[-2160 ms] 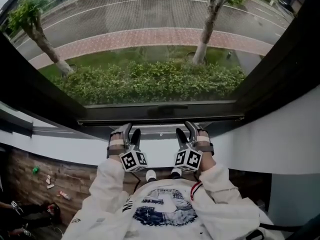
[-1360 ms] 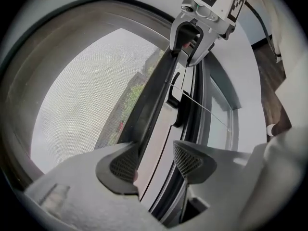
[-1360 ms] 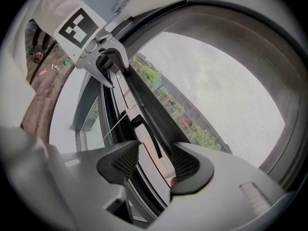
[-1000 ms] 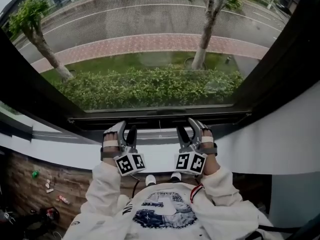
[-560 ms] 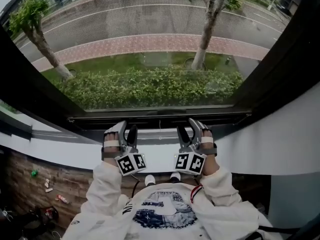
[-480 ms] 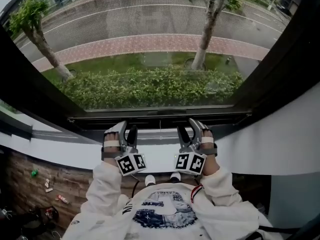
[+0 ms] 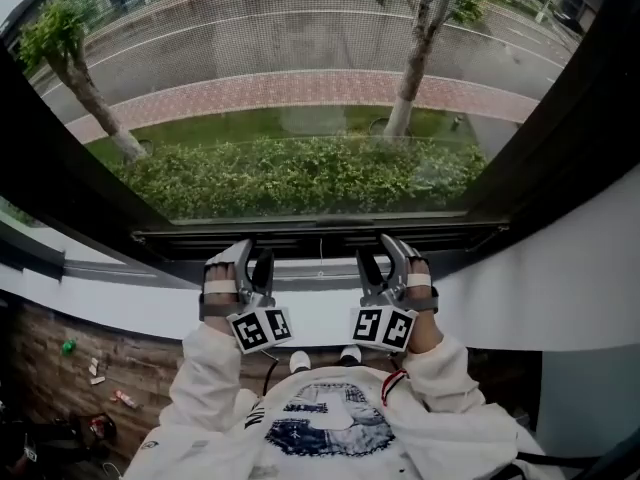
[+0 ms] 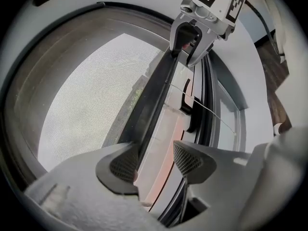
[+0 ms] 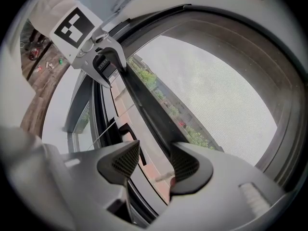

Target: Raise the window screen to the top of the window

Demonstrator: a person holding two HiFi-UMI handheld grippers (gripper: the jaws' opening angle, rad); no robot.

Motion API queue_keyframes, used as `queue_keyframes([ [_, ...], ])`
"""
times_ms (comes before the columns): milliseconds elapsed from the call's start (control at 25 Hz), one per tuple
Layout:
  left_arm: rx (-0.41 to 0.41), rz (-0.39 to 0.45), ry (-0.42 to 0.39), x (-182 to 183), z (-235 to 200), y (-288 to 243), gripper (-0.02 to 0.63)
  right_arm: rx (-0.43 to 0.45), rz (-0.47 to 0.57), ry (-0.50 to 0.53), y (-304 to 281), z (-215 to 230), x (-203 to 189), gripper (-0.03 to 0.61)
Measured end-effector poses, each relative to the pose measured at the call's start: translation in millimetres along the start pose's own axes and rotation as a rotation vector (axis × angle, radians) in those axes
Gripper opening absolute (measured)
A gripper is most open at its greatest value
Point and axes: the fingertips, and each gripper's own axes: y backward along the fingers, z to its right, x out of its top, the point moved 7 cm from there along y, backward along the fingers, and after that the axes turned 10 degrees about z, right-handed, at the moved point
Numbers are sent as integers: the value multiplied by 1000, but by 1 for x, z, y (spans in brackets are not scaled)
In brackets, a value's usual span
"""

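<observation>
The window screen point(image 7: 300, 28) is a fine mesh across the whole opening, and its dark bottom bar point(image 7: 320, 236) lies low, just above the white sill point(image 7: 320, 313). My left gripper point(image 7: 252, 260) and right gripper point(image 7: 383, 256) point at the bar side by side, a hand's width apart. In the left gripper view the bar point(image 8: 154, 95) runs along the left pad point(image 8: 122, 165) of the left gripper point(image 8: 156, 160), with a gap to the other pad. The right gripper view has the bar point(image 9: 149, 109) meeting the right pad point(image 9: 185, 165) of the right gripper point(image 9: 154, 162). Both jaws stand open.
Thick dark window frame point(image 7: 560, 138) slopes down the right side and another runs along the left. A thin white cord point(image 8: 202, 107) and a black handle point(image 9: 130, 131) sit by the lower track. Outside lie a hedge point(image 7: 300, 173), trees and a road.
Both grippers stay at the bottom bar, which sits at much the same height. Only the head view has shifted slightly.
</observation>
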Motion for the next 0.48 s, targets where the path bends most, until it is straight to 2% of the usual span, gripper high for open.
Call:
queue_keyframes([
  [480, 64, 37, 2, 14, -35, 8, 227, -64, 49, -11, 4, 30, 24, 202],
])
